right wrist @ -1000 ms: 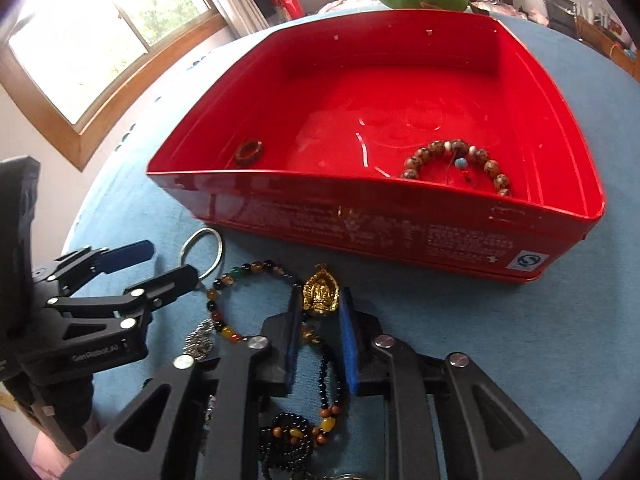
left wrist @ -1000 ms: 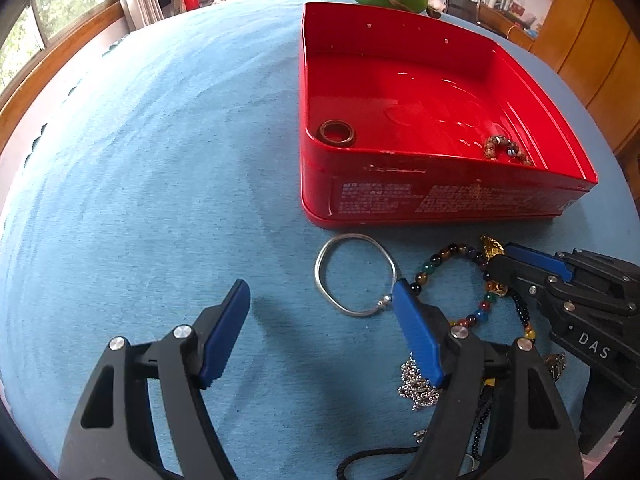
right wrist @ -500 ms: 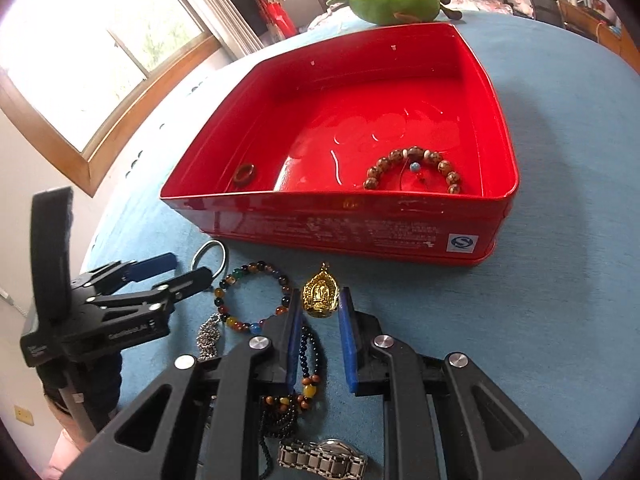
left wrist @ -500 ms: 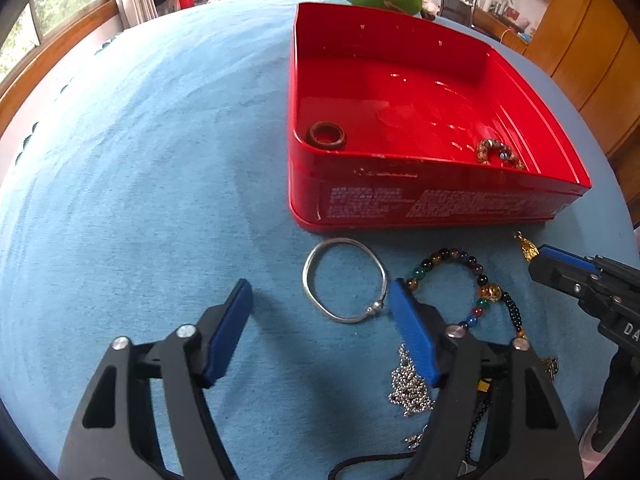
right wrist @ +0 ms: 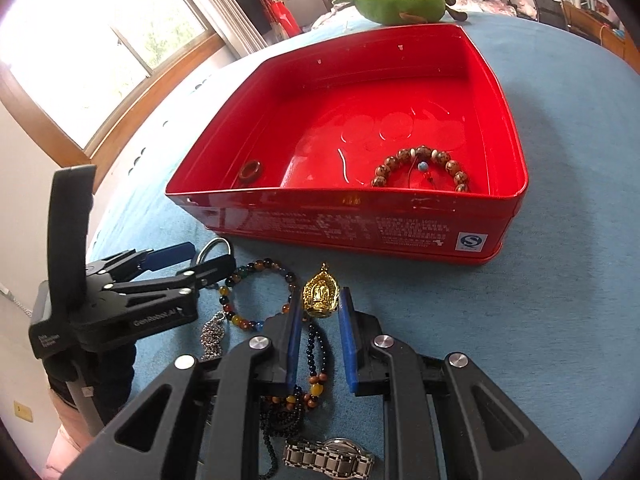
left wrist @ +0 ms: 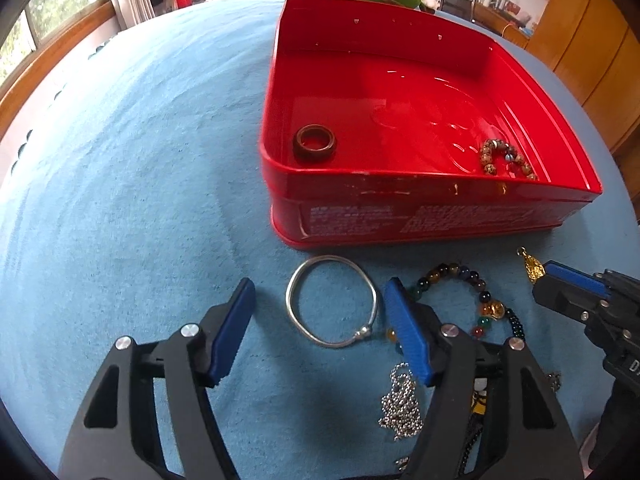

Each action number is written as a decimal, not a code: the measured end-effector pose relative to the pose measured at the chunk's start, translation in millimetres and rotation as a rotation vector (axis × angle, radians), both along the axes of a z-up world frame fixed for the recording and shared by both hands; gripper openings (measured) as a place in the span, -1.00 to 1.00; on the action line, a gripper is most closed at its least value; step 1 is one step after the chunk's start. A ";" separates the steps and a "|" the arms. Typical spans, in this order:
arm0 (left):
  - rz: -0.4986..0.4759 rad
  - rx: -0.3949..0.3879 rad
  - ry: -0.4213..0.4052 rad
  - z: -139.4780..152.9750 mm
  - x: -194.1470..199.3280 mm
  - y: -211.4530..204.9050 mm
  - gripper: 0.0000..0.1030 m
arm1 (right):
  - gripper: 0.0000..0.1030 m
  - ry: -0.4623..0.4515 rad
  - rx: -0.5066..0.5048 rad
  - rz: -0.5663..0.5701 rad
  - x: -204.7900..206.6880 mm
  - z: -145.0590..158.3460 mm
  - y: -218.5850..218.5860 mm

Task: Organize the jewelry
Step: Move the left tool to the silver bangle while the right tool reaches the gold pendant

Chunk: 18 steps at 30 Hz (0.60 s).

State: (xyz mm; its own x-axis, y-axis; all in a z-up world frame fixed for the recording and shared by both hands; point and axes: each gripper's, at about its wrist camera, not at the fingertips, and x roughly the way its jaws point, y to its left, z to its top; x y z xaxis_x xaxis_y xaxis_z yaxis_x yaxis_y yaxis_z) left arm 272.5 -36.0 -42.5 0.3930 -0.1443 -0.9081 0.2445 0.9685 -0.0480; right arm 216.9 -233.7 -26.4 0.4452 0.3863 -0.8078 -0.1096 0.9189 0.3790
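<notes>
Blue cloth; right tongs pinch gold pendant; left tongs agape over silver bangle.

Left wrist view: looks steeply down and forward along the left claw, close above the blue bench, the red tin ahead and slightly right. Right wrist view: set further right, also close and tilted down along the right claw, facing the tin head-on. Shared field (each view also catches the other claw at its edge): the tin, the loose jewelry before it, the green plush toy beyond.
</notes>
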 end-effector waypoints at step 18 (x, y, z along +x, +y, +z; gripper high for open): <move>-0.024 -0.030 -0.035 12.9 -19.8 10.2 -0.11 | -0.66 -0.016 0.014 -0.006 -6.7 6.3 -5.0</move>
